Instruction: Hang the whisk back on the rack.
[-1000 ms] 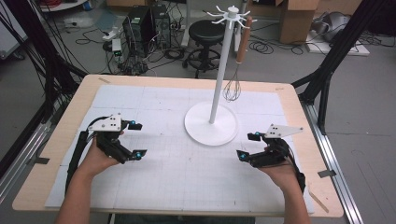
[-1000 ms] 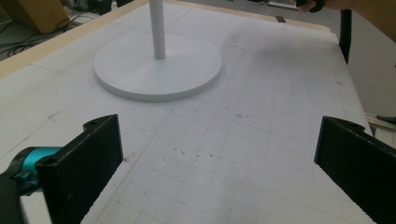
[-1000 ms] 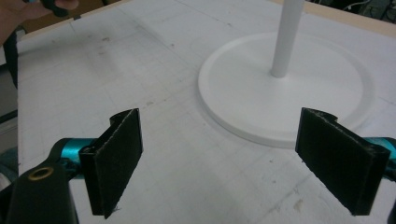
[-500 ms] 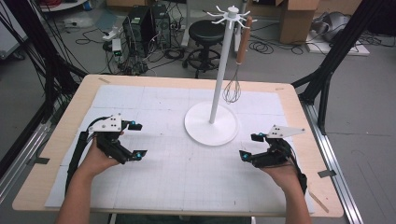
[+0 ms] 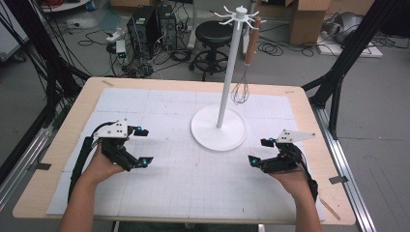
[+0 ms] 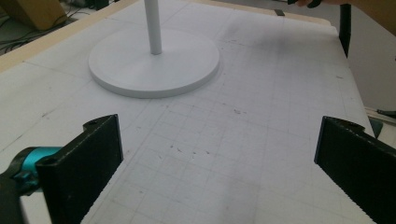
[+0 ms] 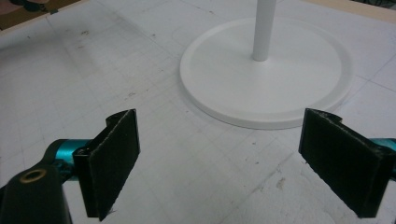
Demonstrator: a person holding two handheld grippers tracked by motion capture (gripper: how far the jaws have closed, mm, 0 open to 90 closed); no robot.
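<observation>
Two grippers rest low over the white gridded mat [image 5: 193, 179], each one with its jaws spread wide and nothing between them: the left gripper [image 5: 140, 146] and the right gripper [image 5: 260, 151]. One white stand [image 5: 218, 126] is between them, a little farther away, on its round base. One whisk [image 5: 243, 79] hangs from the hooks at its top, well apart from both grippers. One black stool [image 5: 213, 36] is behind the table [image 5: 77, 116].

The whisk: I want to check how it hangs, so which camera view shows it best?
The high view. There the whisk hangs from a hook at the top of the white stand, wooden handle up, wire loops down above the table. Both gripper views catch just the stand's pole and round base.
</observation>
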